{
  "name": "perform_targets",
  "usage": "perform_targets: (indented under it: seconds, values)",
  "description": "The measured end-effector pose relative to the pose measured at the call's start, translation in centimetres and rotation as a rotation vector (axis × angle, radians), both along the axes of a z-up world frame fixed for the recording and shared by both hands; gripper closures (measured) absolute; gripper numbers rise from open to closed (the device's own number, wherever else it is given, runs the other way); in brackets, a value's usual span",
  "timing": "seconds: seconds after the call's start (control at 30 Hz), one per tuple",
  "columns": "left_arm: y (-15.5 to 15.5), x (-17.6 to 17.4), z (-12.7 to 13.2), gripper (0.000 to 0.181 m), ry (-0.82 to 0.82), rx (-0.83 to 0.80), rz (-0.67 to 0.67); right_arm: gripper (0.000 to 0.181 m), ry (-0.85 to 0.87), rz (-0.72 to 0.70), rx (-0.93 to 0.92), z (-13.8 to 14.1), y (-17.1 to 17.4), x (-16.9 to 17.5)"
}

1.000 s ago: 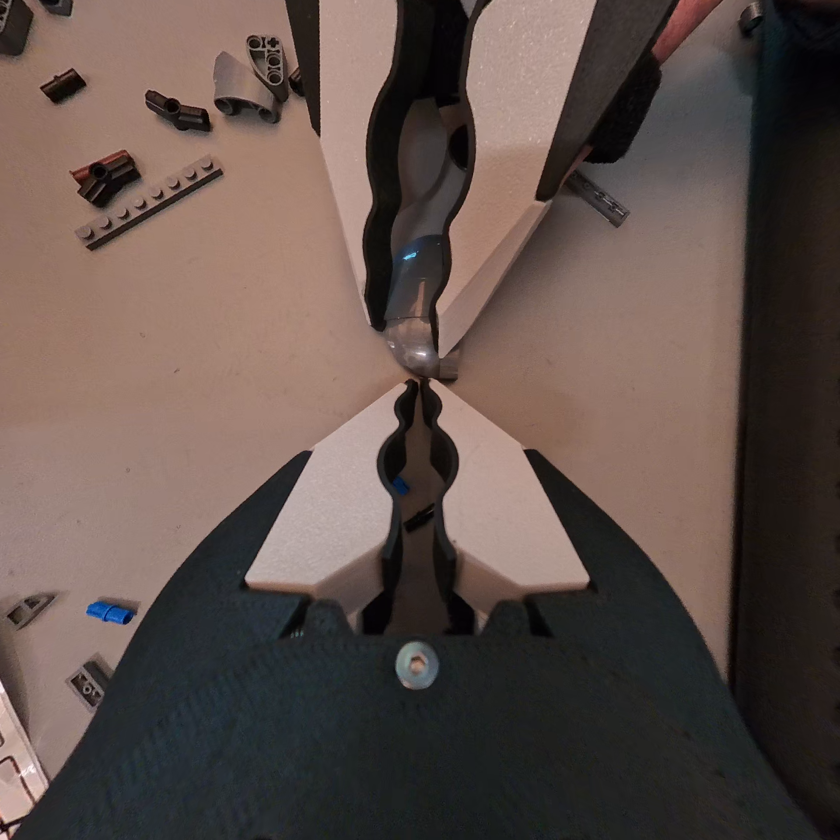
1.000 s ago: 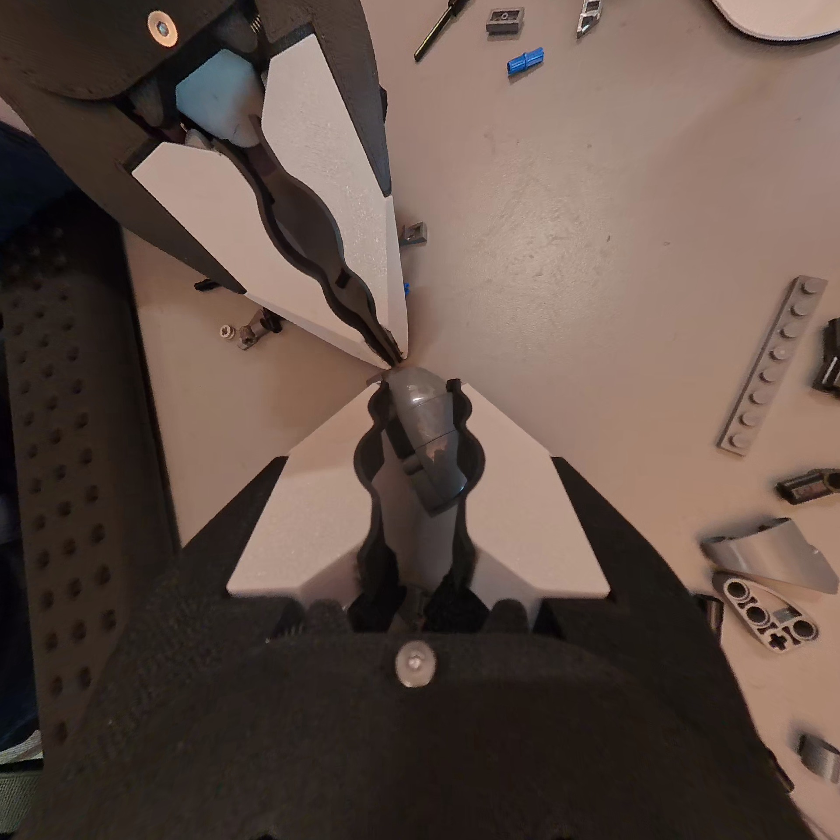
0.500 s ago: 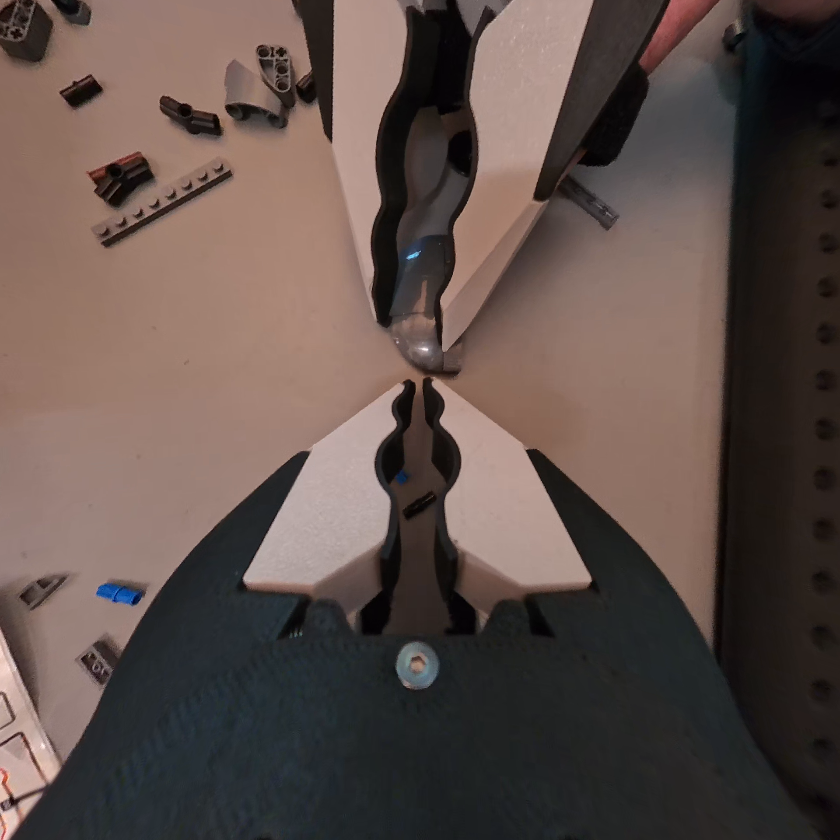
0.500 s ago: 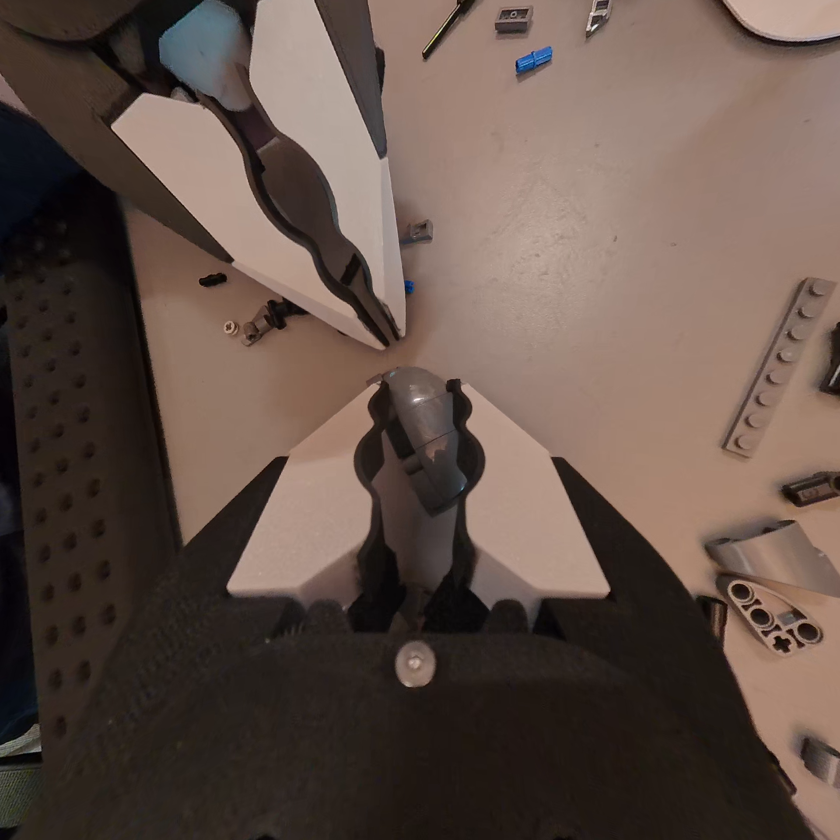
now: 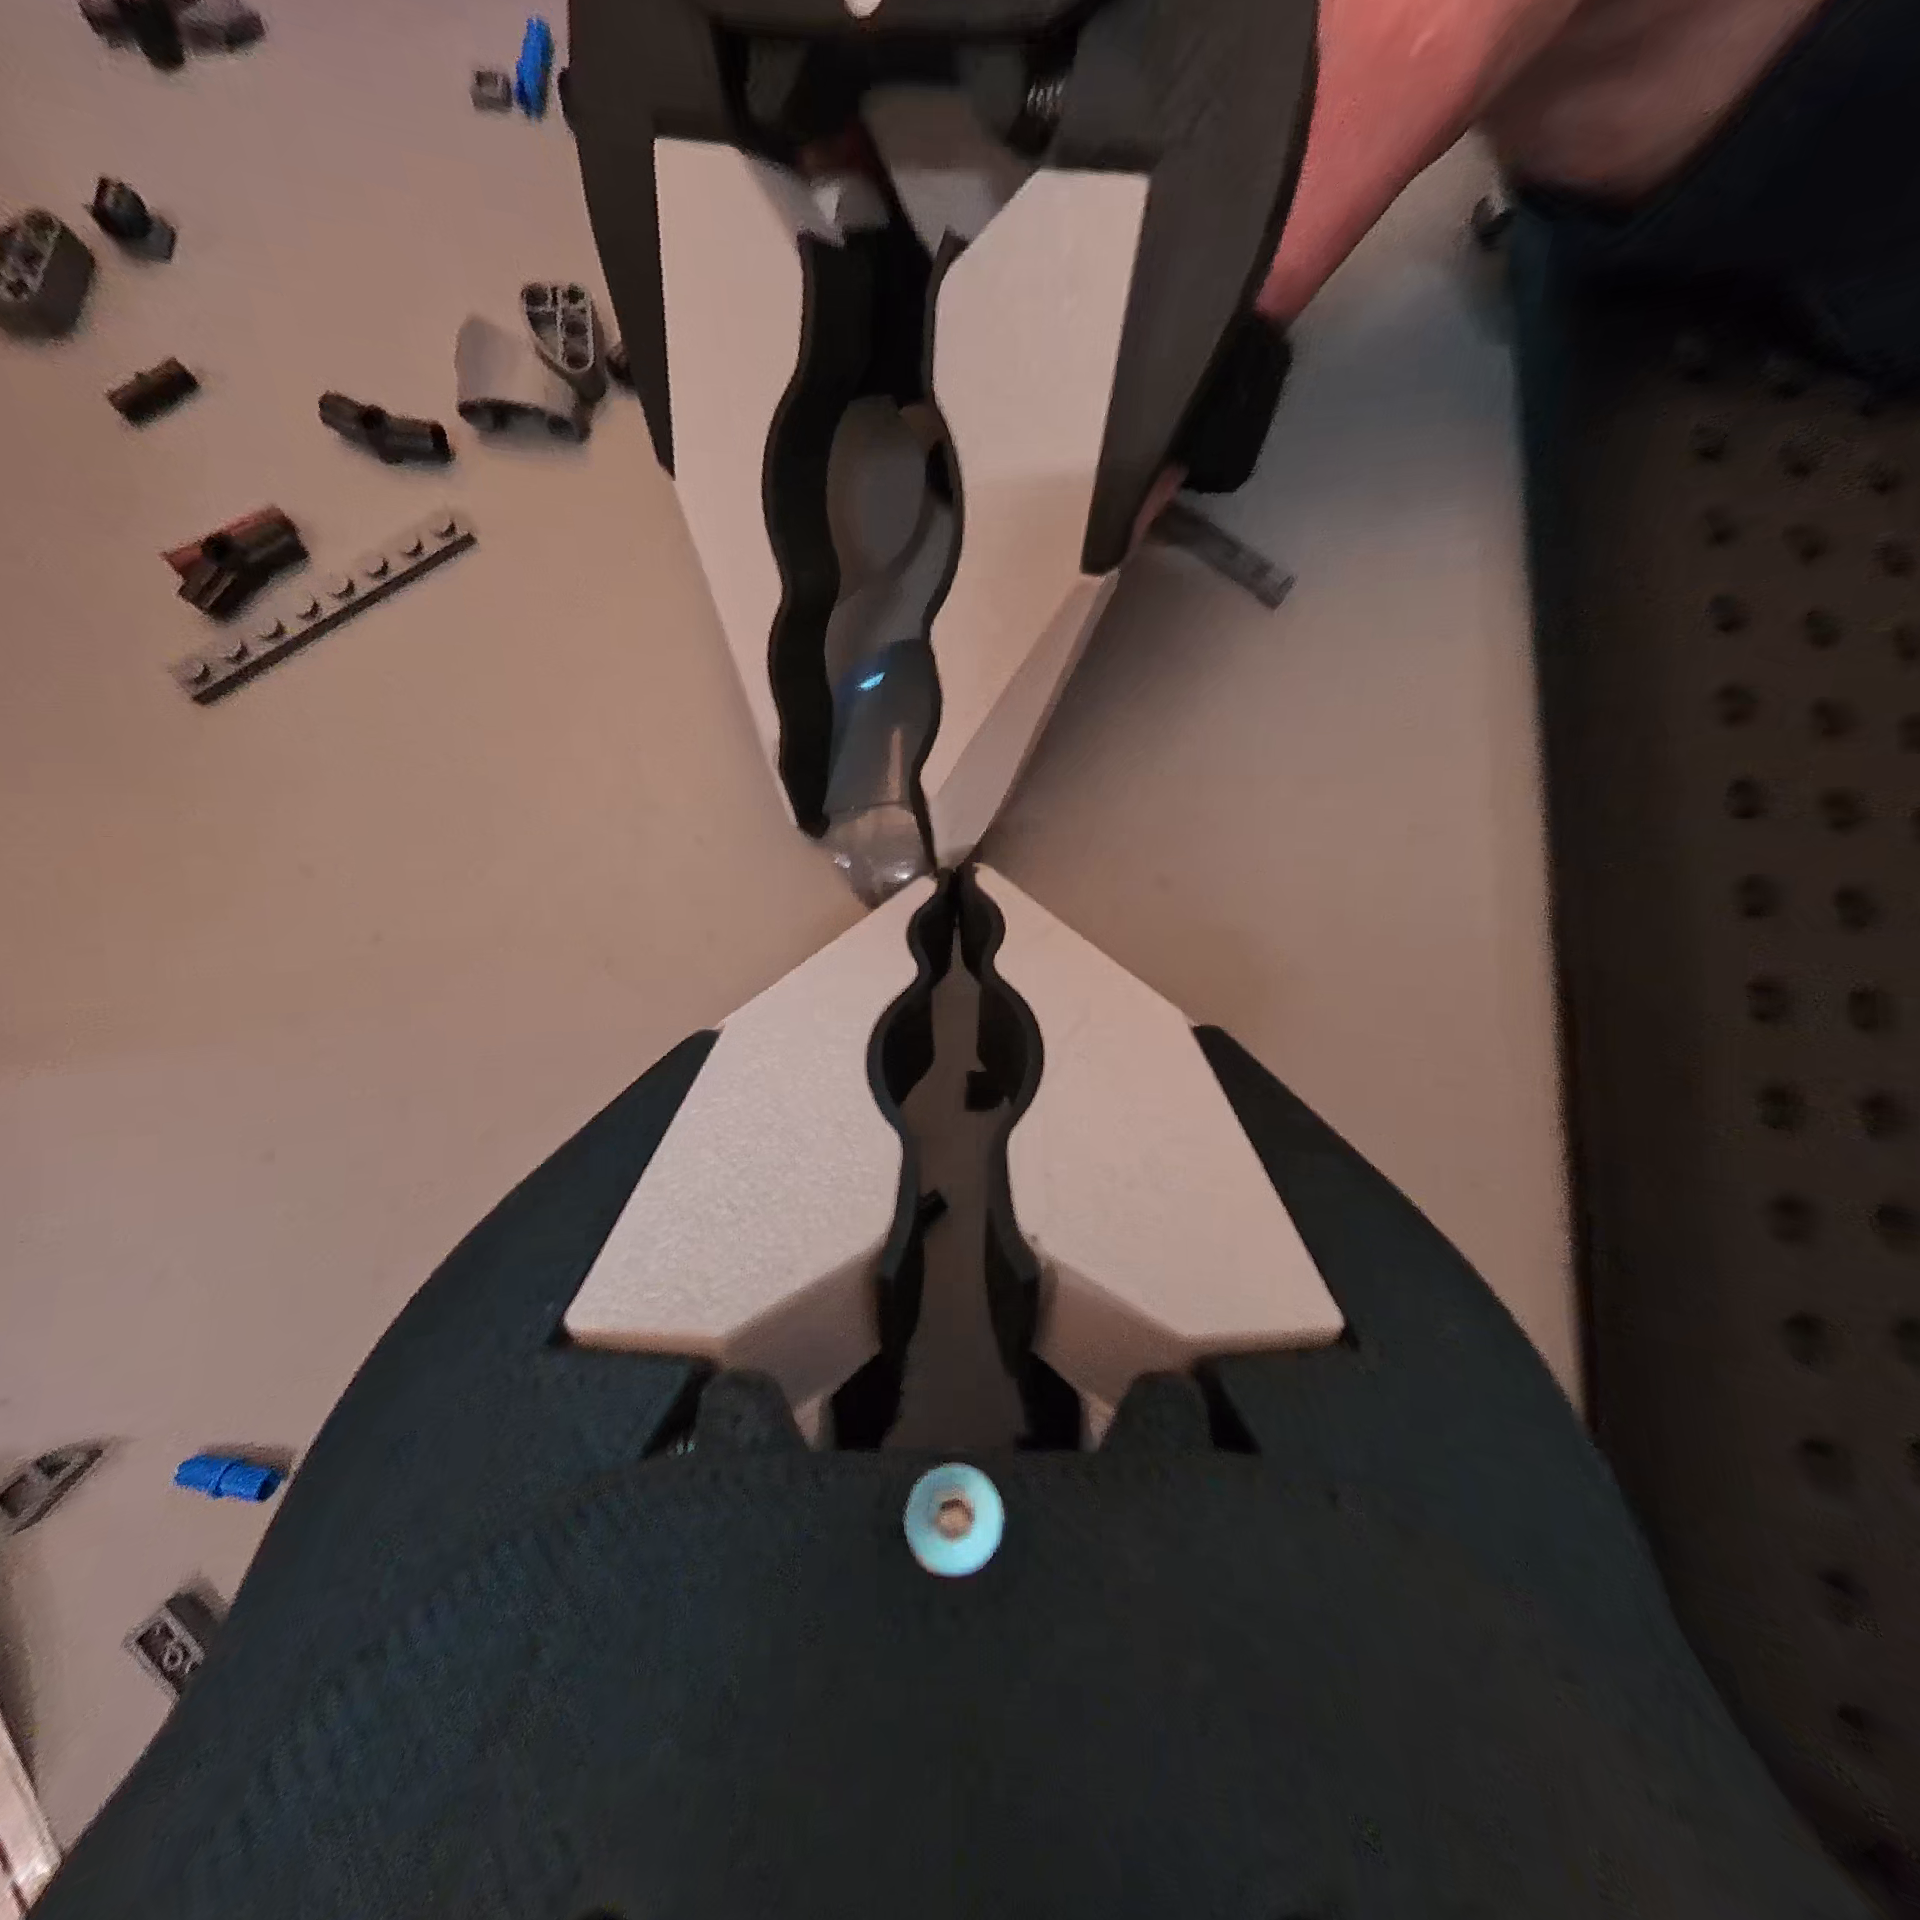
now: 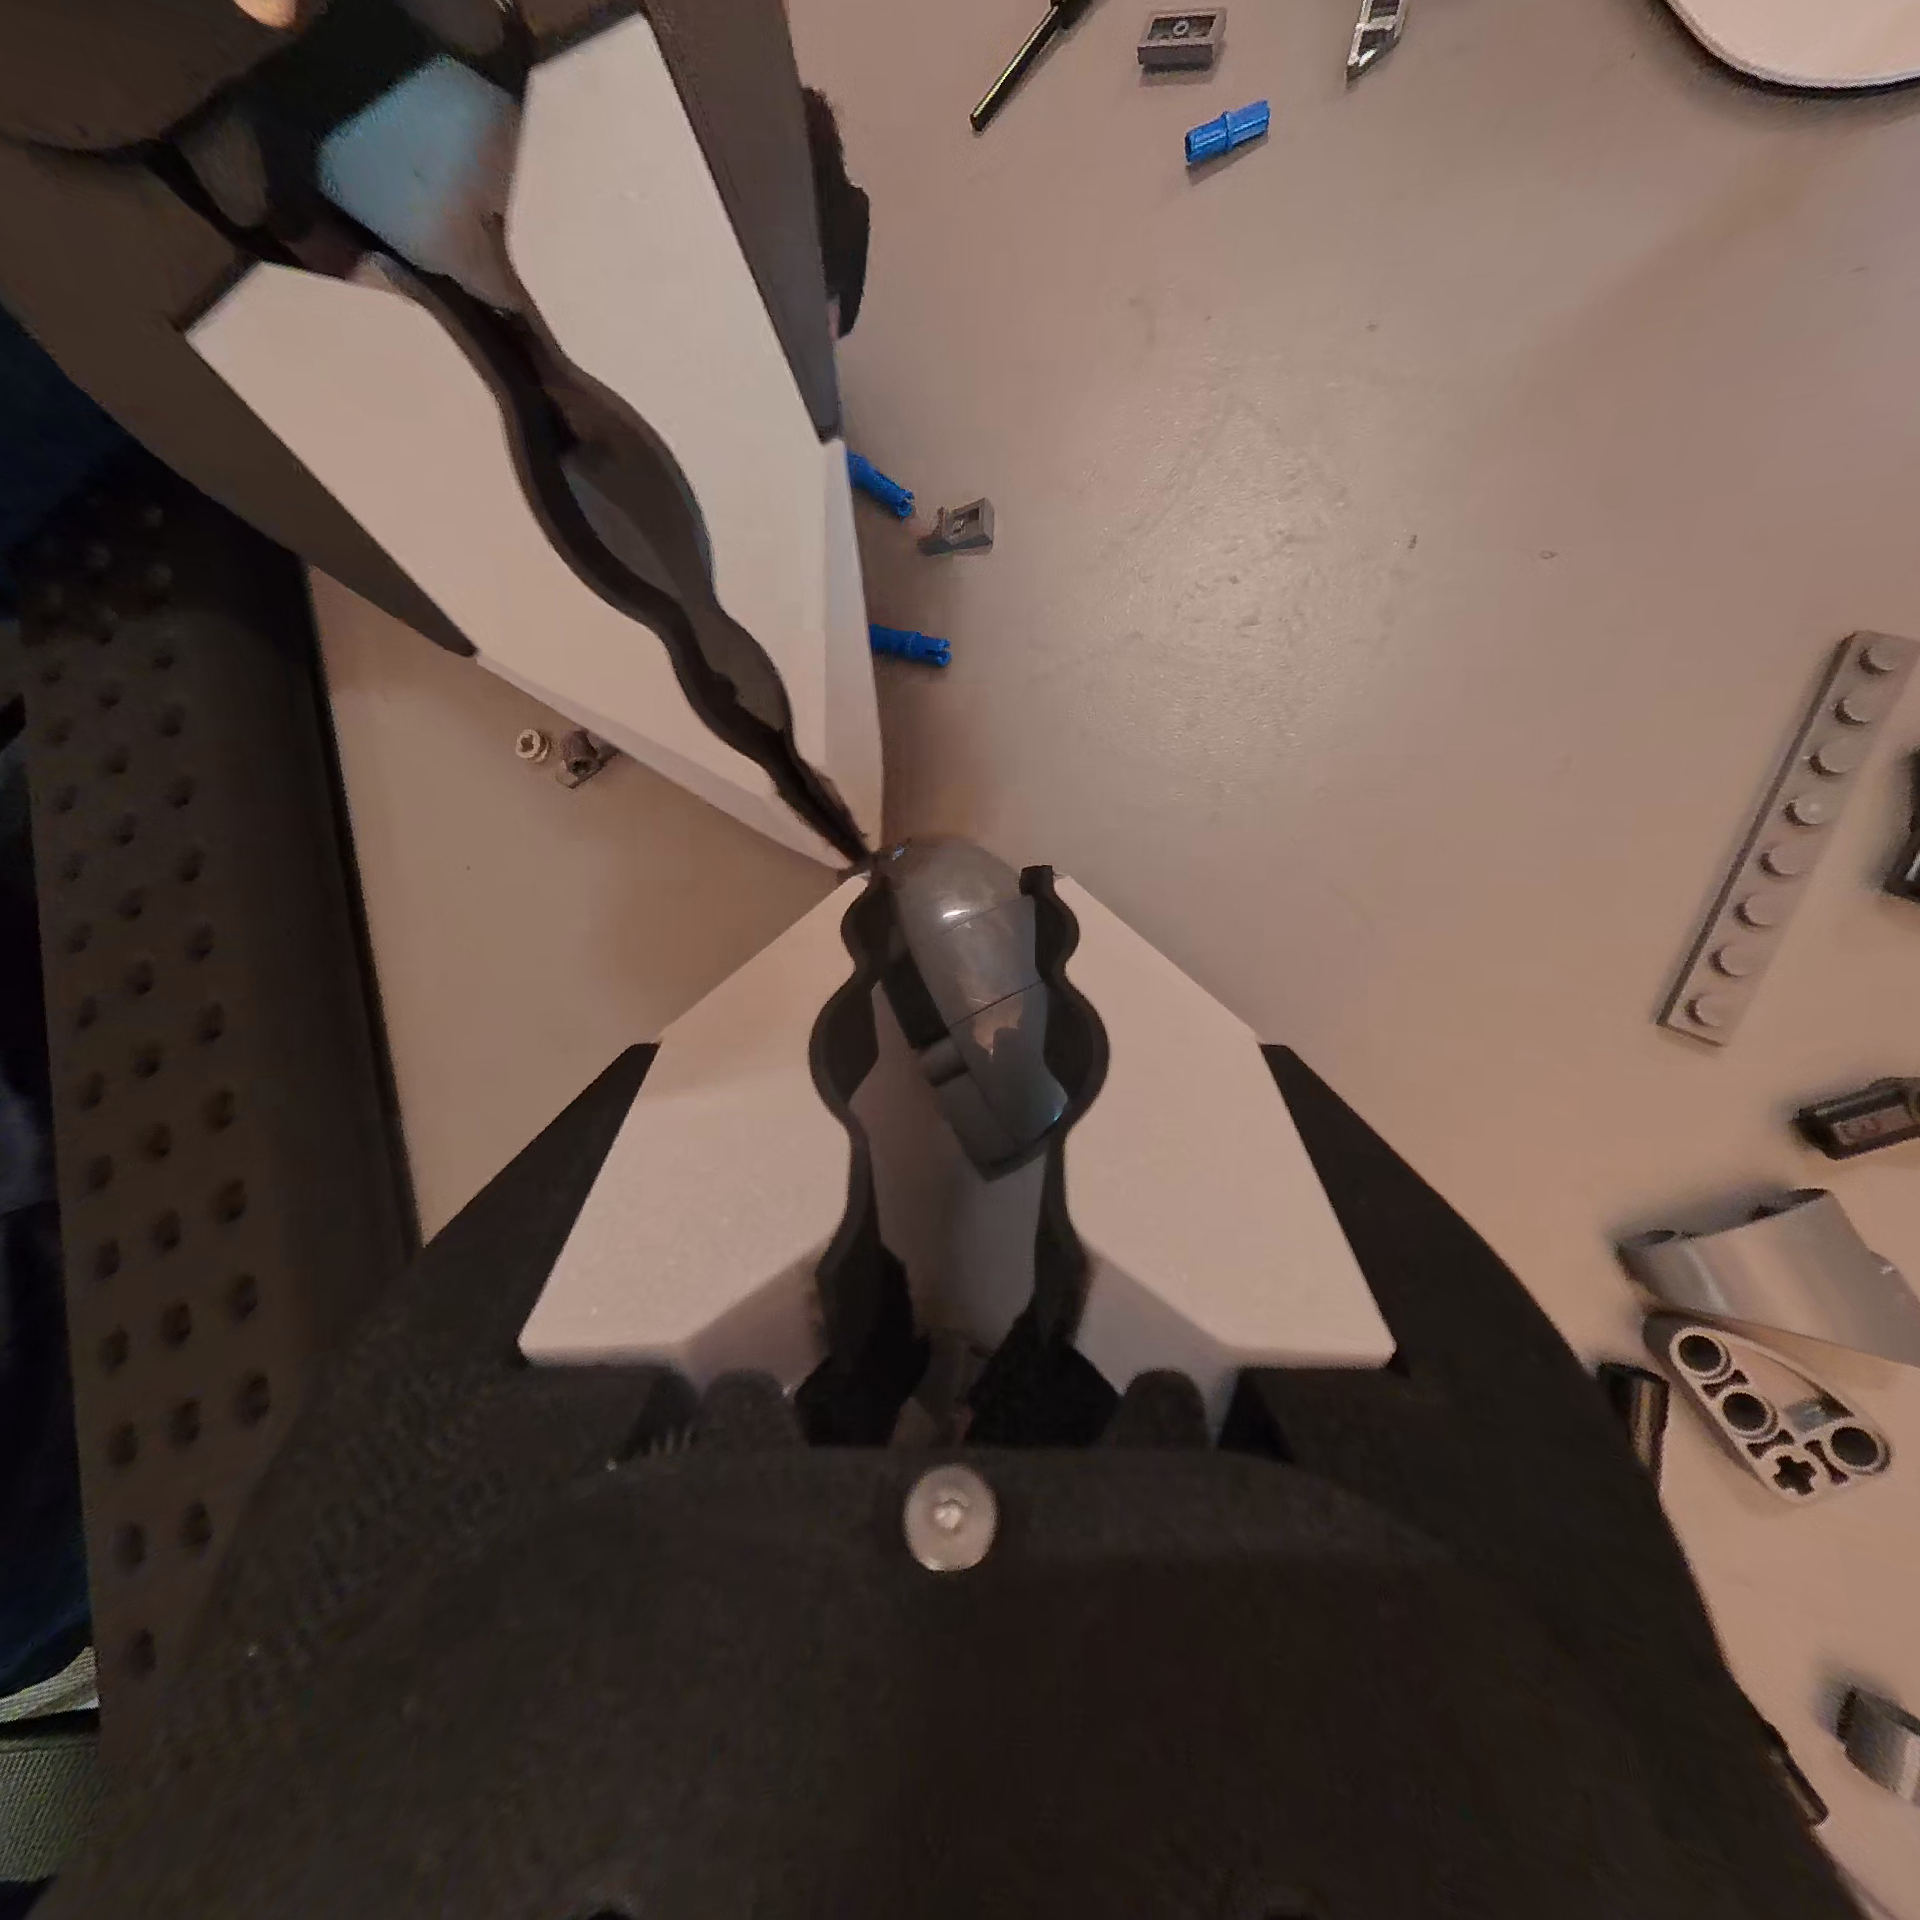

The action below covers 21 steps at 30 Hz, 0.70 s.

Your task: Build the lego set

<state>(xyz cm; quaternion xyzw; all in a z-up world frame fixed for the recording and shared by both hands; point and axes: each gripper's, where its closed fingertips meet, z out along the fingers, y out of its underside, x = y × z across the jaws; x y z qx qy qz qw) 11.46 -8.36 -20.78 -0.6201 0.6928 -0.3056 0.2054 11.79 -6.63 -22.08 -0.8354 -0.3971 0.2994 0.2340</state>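
Beige tabletop (image 5: 436,997) fills both wrist views, scattered with loose Lego pieces, and a dark perforated mat (image 5: 1756,935) borders it on the right of the left wrist view.

On the left of that view lie a long grey studded plate (image 5: 324,620), a black connector (image 5: 384,426) and a curved light-grey panel (image 5: 514,379) far off, with a blue pin (image 5: 227,1476) nearer. The left gripper (image 5: 956,881) points away from the camera, level over the table, its fingers drawn almost together with only a thin slit at the tips; whether anything tiny sits in that slit cannot be told. Directly opposite, the right gripper (image 5: 875,844) points back toward it, tip to tip, held by a person's hand (image 5: 1455,114) at the upper right.

In the right wrist view, the left gripper (image 6: 847,850) comes in slanting from the upper left and its tip touches the rounded nose of the dark grey Lego assembly (image 6: 971,987). The right gripper (image 6: 956,883) is clamped on that assembly, which lies tilted between its fingers with the domed end sticking out just past the tips. Farther right lie two blue pins (image 6: 912,642) and the studded plate (image 6: 1787,831).

Half a second ago a clear gap separated the two grippers; now the tips meet, and the left gripper has slid back in against the assembly's nose.
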Motion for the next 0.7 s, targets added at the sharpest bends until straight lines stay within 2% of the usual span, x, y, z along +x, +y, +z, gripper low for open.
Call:
perform_targets:
  seconds: [0.13,0.7]
  values:
    - [-0.1,-0.3,-1.1,0.181,0.057,0.026,-0.009,0.155,0.001,0.0,0.0,0.0,0.0,0.0]
    - [-0.2,-0.1,-1.4,0.181,0.07,0.075,-0.021,0.155,0.001,0.0,-0.005,0.0,-0.1,0.1]
